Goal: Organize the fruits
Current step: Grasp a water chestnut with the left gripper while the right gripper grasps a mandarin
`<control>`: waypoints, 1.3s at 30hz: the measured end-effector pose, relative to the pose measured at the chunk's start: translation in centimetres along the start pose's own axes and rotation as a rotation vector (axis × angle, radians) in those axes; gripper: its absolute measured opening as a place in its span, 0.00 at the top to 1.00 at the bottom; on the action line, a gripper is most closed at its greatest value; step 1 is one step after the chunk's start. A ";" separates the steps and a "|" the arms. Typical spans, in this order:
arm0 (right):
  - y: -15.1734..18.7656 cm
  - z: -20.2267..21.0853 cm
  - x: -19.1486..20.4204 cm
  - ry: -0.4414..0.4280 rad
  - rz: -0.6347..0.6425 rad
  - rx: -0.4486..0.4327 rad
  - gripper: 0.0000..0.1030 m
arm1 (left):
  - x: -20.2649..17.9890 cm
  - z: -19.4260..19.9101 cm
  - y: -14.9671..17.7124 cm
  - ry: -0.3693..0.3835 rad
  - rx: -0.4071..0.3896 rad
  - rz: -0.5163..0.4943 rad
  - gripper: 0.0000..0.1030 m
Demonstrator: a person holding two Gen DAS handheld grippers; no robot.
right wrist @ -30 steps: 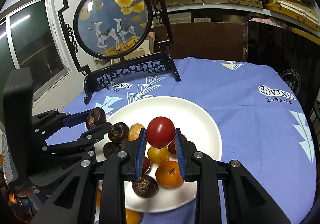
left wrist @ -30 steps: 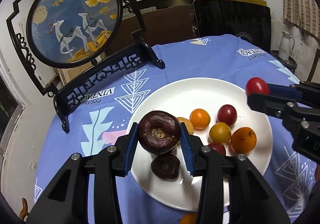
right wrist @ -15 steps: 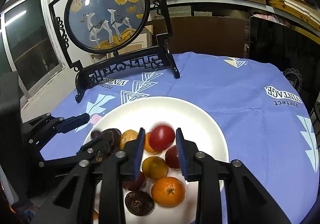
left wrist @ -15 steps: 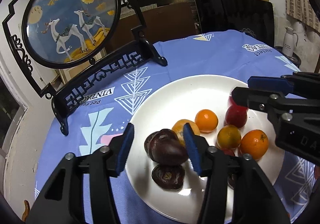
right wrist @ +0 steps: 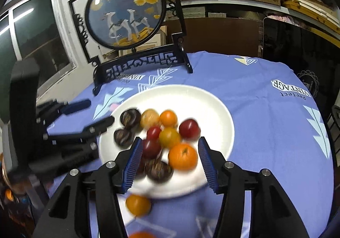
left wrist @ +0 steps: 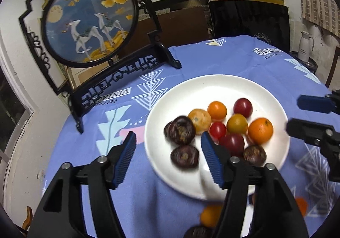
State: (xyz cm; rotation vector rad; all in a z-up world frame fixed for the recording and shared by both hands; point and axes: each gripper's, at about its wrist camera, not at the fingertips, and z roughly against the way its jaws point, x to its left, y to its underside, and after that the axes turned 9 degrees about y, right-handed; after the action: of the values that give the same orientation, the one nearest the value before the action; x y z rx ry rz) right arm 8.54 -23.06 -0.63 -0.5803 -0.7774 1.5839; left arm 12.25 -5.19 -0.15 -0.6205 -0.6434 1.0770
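A white plate on the blue tablecloth holds several fruits: dark purple round fruits, red tomatoes, yellow ones and an orange mandarin. My left gripper is open and empty at the plate's near left edge; it also shows in the right wrist view. My right gripper is open and empty over the plate's near edge; it shows in the left wrist view.
A round deer picture on a black stand stands behind the plate. An orange fruit lies on the cloth before the plate. A white thermos stands off the table, far right.
Both grippers opened and pulled back. The left let go of a dark purple fruit and the right let go of a red tomato; both fruits now lie on the plate.
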 end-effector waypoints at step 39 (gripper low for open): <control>12.1 2.5 2.6 -0.082 0.070 0.197 0.56 | -0.6 -0.4 11.0 0.234 0.224 0.066 0.28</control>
State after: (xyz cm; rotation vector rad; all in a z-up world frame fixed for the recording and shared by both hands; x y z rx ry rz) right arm -1.60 -21.61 -7.98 -0.4052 -0.6583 1.7347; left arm 5.90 -2.00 -8.53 -0.5649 -0.2961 1.0998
